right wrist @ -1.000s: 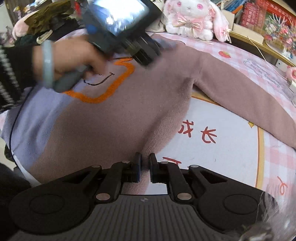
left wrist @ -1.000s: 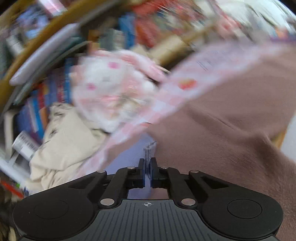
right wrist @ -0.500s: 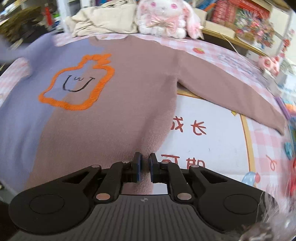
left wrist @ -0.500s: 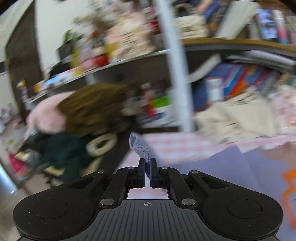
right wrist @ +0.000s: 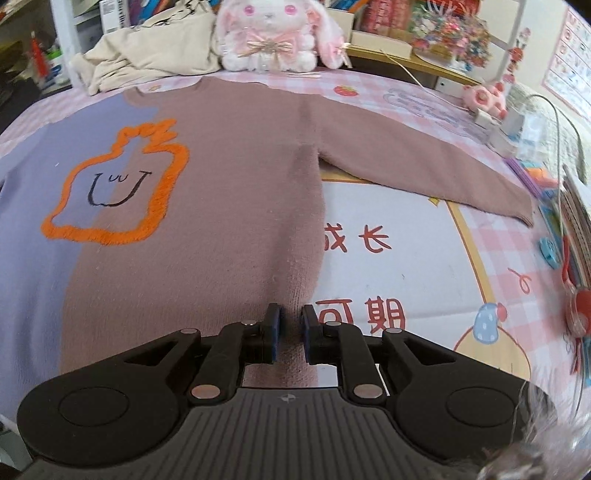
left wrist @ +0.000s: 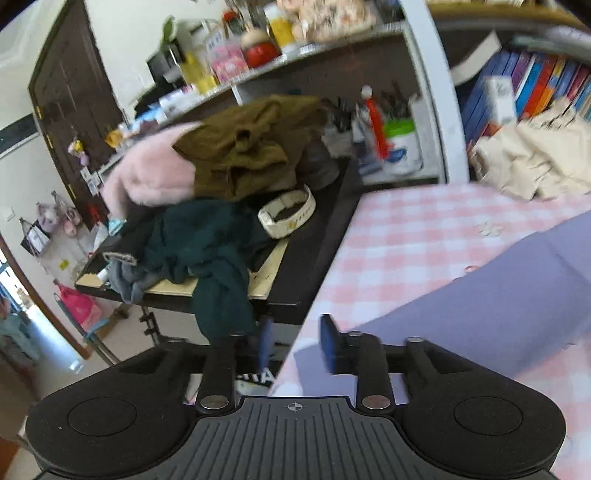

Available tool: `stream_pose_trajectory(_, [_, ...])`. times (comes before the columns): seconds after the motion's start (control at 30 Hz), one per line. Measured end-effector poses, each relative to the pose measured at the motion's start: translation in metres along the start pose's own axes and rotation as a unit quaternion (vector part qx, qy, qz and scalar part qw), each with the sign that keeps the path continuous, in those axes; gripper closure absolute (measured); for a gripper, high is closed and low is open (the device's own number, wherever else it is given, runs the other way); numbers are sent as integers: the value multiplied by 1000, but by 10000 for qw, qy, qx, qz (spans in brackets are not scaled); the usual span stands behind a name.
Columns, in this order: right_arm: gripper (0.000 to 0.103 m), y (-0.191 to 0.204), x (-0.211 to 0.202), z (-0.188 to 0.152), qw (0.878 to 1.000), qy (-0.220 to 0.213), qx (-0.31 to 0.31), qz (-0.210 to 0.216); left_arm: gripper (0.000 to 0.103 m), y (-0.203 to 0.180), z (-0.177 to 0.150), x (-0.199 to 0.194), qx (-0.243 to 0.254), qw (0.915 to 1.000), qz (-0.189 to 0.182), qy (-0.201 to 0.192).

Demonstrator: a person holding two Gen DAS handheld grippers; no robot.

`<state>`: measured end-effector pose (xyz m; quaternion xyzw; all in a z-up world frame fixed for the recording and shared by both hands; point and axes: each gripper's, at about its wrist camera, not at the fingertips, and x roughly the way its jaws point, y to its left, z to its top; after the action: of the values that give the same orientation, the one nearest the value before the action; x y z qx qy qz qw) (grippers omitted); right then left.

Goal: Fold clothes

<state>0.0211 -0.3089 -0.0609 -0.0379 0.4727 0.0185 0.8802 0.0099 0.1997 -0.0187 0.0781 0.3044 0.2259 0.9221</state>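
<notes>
A knit sweater [right wrist: 229, 206], brown on one side and purple on the other with an orange-outlined smiley, lies spread face up on the pink checked tablecloth [right wrist: 436, 258]. Its brown sleeve [right wrist: 424, 166] stretches out to the right. My right gripper [right wrist: 291, 332] sits at the bottom hem, jaws nearly together with the thick hem between them. In the left wrist view the purple sleeve [left wrist: 480, 314] lies flat on the checked cloth [left wrist: 406, 236]. My left gripper [left wrist: 297, 343] hovers open at the table's left edge, just off the sleeve's cuff end, holding nothing.
A pink plush rabbit [right wrist: 273, 33] and a cream garment [right wrist: 147, 55] sit at the table's far edge. Small toys and cables [right wrist: 517, 122] line the right side. Left of the table stands a dark side table [left wrist: 306, 258] piled with clothes [left wrist: 207, 206], with shelves behind it.
My left gripper carried the purple sleeve out to the left, then opened and let it go; the sleeve now lies flat. My right gripper stayed at the hem, its gap slightly wider.
</notes>
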Motion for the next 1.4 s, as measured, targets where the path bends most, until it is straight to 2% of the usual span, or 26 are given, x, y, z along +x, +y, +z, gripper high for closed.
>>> stream_pose_trajectory(0.07, [83, 0, -3, -3, 10000, 3, 68, -25, 54, -16, -8, -23, -61, 9966, -825, 54])
stream_pose_trajectory(0.1, [81, -1, -5, -4, 9999, 6, 99, -28, 54, -27, -10, -34, -140, 9913, -1299, 161])
stream_pose_trajectory(0.13, [76, -1, -7, -6, 9999, 15, 134, -29, 54, -38, -12, -43, -242, 9820, -1842, 336])
stream_pose_trajectory(0.2, [73, -3, -11, -13, 9997, 39, 233, -1, 54, -62, -18, -52, -453, 9585, -2732, 671])
stream_pose_trajectory(0.37, [73, -9, -19, -26, 9983, 67, 564, 136, 54, -111, -27, -52, -313, 9337, -3340, 1251])
stream_pose_trajectory(0.43, [74, -12, -21, -30, 9972, 82, 705, 214, 54, -122, -31, -50, -188, 9310, -3374, 1380])
stream_pose_trajectory(0.5, [79, -14, -22, -32, 9962, 90, 804, 331, 65, -127, -32, -47, -205, 9306, -3355, 1448])
stream_pose_trajectory(0.53, [86, -14, -22, -32, 9956, 93, 841, 397, 74, -128, -31, -44, -223, 9305, -3338, 1491])
stream_pose_trajectory(0.57, [89, -15, -22, -32, 9952, 94, 863, 448, 98, -129, -29, -40, -239, 9302, -3322, 1542])
stream_pose_trajectory(0.67, [90, -12, -18, -26, 9960, 74, 768, 445, 99, -128, -27, -31, -320, 9303, -3279, 1610])
stream_pose_trajectory(0.97, [91, -5, 3, 3, 9984, -12, 417, 371, 99, -149, -6, -9, -122, 9417, -3036, 1442])
stream_pose_trajectory(1.1, [88, -8, -6, -6, 9978, 5, 480, 450, 95, -138, -8, -16, -130, 9421, -3062, 1357])
stream_pose_trajectory(1.17, [76, -9, -10, -11, 9975, 3, 522, 475, 91, -131, -10, -25, -175, 9398, -3161, 1287])
stream_pose_trajectory(1.3, [76, -16, -17, -23, 9956, 23, 743, 569, 80, -121, -20, -36, -340, 9352, -3241, 1388])
stream_pose_trajectory(1.4, [77, -16, -21, -30, 9948, 11, 826, 588, 80, -118, -29, -39, -585, 9291, -3291, 1584])
